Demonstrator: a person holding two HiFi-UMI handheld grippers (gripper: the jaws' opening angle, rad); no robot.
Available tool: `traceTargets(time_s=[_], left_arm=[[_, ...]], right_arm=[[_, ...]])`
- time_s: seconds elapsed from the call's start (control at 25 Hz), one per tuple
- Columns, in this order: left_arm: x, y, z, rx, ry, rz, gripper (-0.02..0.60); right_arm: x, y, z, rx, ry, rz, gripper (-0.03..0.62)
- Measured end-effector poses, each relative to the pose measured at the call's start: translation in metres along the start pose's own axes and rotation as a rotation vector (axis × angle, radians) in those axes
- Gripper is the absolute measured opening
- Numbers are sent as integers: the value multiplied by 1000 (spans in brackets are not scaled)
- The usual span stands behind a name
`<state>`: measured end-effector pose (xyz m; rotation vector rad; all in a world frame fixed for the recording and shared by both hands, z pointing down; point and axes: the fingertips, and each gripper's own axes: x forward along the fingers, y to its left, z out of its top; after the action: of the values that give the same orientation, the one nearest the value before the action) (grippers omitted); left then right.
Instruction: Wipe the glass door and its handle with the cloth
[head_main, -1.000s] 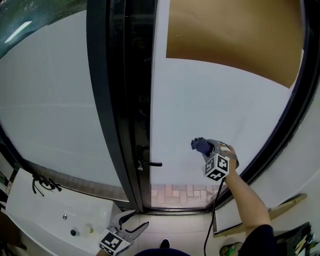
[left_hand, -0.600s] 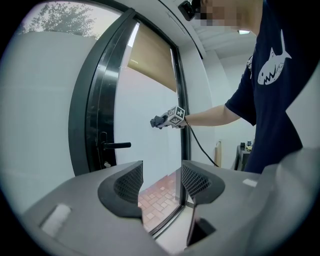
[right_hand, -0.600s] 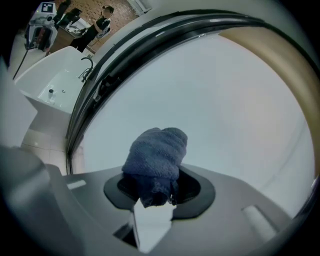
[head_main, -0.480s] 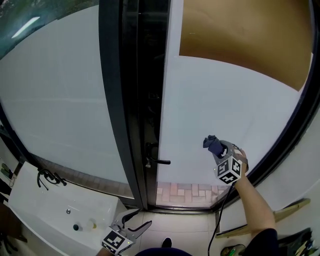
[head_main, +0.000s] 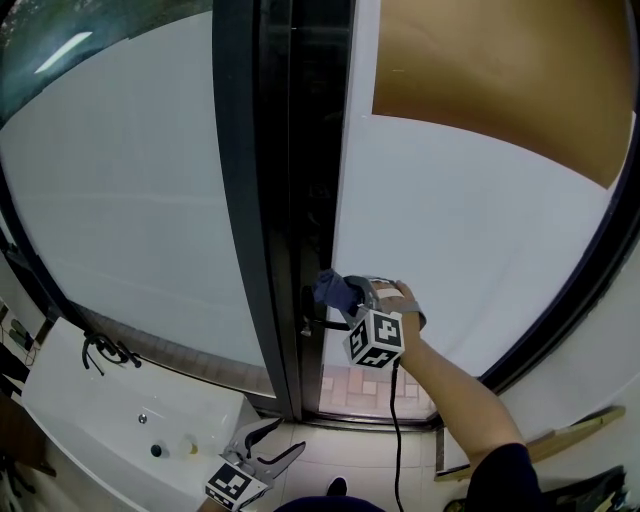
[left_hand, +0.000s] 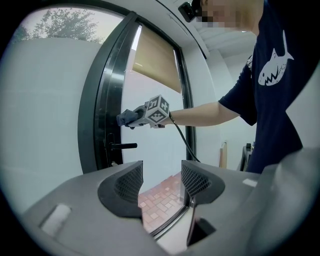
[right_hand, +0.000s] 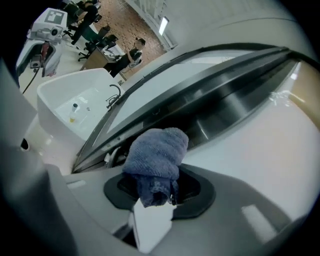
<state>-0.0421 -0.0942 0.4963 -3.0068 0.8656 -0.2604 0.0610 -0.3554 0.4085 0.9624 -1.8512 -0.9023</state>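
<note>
The frosted glass door (head_main: 455, 230) stands upright, with its black lever handle (head_main: 324, 324) at its left edge. My right gripper (head_main: 348, 294) is shut on a bunched blue cloth (head_main: 331, 290). It holds the cloth against the door's left edge, just above the handle. In the right gripper view the cloth (right_hand: 156, 154) bulges out of the shut jaws, with the dark frame behind it. My left gripper (head_main: 264, 460) hangs low near the floor, open and empty. From the left gripper view I see the handle (left_hand: 123, 146) and, above it, the cloth (left_hand: 125, 118).
A black door frame (head_main: 250, 250) runs left of the door, with another frosted pane (head_main: 120, 200) beyond it. A white basin (head_main: 100, 425) with a black tap (head_main: 104, 351) sits at lower left. A tan blind (head_main: 500, 80) covers the door's top. A wooden strip (head_main: 545, 462) leans at lower right.
My right gripper has carried the cloth left across the glass, from the pane's lower right to the door edge above the handle. The left gripper has stayed low and open.
</note>
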Motion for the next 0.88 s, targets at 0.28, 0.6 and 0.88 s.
traceTargets(time_s=[0.28, 0.6, 0.88], left_arm=[[-14, 8, -6, -23, 6, 58, 236], [-10, 8, -5, -26, 0, 42, 237], [11, -1, 2, 0, -11, -30, 236]], right_arm=[[51, 25, 25, -18, 11, 62, 146], [31, 23, -41, -28, 107, 38, 146], [-20, 9, -127, 10, 229, -21, 146]])
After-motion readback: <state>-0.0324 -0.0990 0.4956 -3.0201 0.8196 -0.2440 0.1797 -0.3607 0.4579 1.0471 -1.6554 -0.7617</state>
